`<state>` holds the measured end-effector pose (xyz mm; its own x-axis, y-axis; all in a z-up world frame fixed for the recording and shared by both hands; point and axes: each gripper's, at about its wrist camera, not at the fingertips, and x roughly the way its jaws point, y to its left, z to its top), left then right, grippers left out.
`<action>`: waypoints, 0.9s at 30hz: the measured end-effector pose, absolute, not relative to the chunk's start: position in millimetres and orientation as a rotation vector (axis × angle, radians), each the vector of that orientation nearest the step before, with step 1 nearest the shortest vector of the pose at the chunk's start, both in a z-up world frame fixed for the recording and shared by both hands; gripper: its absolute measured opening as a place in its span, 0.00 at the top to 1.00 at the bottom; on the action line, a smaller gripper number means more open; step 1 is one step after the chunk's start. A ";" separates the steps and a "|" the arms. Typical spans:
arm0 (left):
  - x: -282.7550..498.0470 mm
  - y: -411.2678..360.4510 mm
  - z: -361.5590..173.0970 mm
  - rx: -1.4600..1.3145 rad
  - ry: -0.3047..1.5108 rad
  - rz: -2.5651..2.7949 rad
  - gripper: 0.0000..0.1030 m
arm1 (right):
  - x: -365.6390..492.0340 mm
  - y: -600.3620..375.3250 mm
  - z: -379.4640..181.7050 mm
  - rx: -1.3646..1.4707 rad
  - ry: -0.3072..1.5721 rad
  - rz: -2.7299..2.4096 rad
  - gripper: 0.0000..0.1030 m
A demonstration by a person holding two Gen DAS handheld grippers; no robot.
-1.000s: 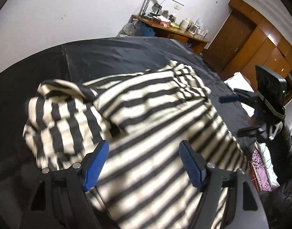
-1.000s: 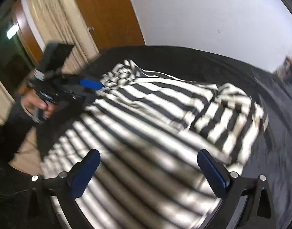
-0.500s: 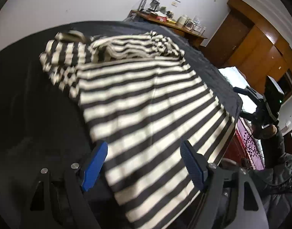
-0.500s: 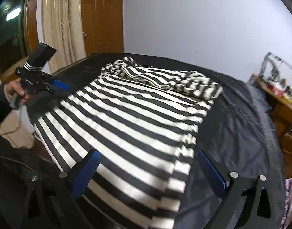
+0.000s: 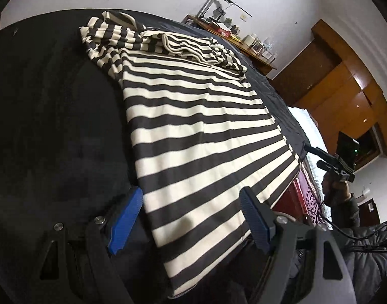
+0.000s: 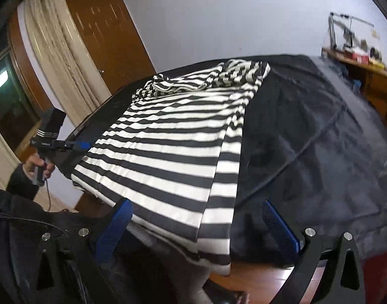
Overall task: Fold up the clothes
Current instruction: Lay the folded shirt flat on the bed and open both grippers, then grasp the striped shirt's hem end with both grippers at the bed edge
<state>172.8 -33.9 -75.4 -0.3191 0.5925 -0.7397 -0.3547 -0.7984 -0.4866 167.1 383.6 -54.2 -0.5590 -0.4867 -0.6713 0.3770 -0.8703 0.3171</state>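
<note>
Striped garment point(image 5: 193, 131), black and cream, spread flat lengthwise on dark bed cover point(image 5: 54, 126), hem draping over near edge, sleeves and collar bunched in rumpled heap at far end. Left gripper point(image 5: 191, 217) poised over near hem, blue pads wide apart, cloth beneath but not pinched. Right gripper point(image 6: 198, 225) likewise spread wide above near hem by a folded-over side strip, nothing clamped. Same left tool visible from the right camera at the far left, held in a hand point(image 6: 37, 166), tongs apart over bed edge.

Step in hand, by judgement: body smoothed out, fold itself not yet begun; both tools hovering at hem corners. Next move probably calls for closing each pair of pads on a hem corner, lifting together and carrying hem toward far end, or first straightening bunched sleeves. Risk: overhanging hem sliding off bed under uneven pull.

Surface: soft dark cover, slightly creased, giving little grip against sliding. Room: plain white walls, wooden door point(image 6: 110, 40) and pale curtain point(image 6: 56, 58) on left, cluttered wooden desk point(image 5: 234, 40) beyond far right corner, brown wardrobe point(image 5: 345, 88) on right, red patterned floor covering point(image 5: 305, 197) beside bed.
</note>
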 end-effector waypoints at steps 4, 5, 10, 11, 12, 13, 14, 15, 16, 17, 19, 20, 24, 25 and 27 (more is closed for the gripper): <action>176.9 -33.3 -80.8 -1.347 -0.327 2.127 0.21 | 166.0 385.3 -60.5 1.109 -0.269 -2.349 0.00; 177.7 -32.6 -81.6 -1.345 -0.326 2.125 0.21 | 166.2 385.5 -62.0 1.112 -0.294 -2.325 0.00; 183.5 -32.0 -83.9 -1.331 -0.325 2.109 0.21 | 178.0 386.9 -66.6 1.118 -0.364 -2.207 0.00; 185.7 -32.9 -84.3 -1.326 -0.327 2.107 0.20 | 181.3 387.8 -68.0 1.122 -0.374 -2.189 0.00; 187.7 -33.8 -84.5 -1.321 -0.328 2.105 0.20 | 184.0 389.0 -70.4 1.129 -0.385 -2.177 0.00; 189.6 -34.7 -84.5 -1.318 -0.331 2.105 0.20 | 186.5 390.7 -74.0 1.143 -0.397 -2.171 0.00; 191.5 -35.9 -84.6 -1.316 -0.339 2.104 0.20 | 188.9 393.0 -77.9 1.159 -0.411 -2.172 0.00; 193.4 -37.1 -84.7 -1.313 -0.347 2.104 0.20 | 190.8 395.6 -81.6 1.172 -0.428 -2.181 0.00; 194.5 -38.0 -84.8 -1.309 -0.355 2.104 0.20 | 192.7 399.5 -85.8 1.184 -0.456 -2.184 0.00; 195.4 -38.9 -84.9 -1.306 -0.363 2.104 0.20 | 193.2 403.6 -90.0 1.189 -0.493 -2.179 0.00; 196.2 -40.1 -84.9 -1.300 -0.374 2.103 0.20 | 191.4 411.0 -98.6 1.186 -0.574 -2.164 0.00; 195.5 -40.3 -84.7 -1.300 -0.374 2.104 0.20 | 188.9 413.9 -102.4 1.186 -0.606 -2.156 0.00; 196.0 -42.3 -84.3 -1.305 -0.384 2.117 0.20 | 171.1 413.3 -120.3 1.206 -0.698 -2.103 0.04; 198.2 -43.7 -84.5 -1.305 -0.390 2.121 0.20 | 169.3 409.0 -122.5 1.214 -0.691 -2.084 0.10; 202.3 -46.7 -84.7 -1.305 -0.396 2.130 0.20 | 165.9 400.4 -126.8 1.229 -0.678 -2.048 0.56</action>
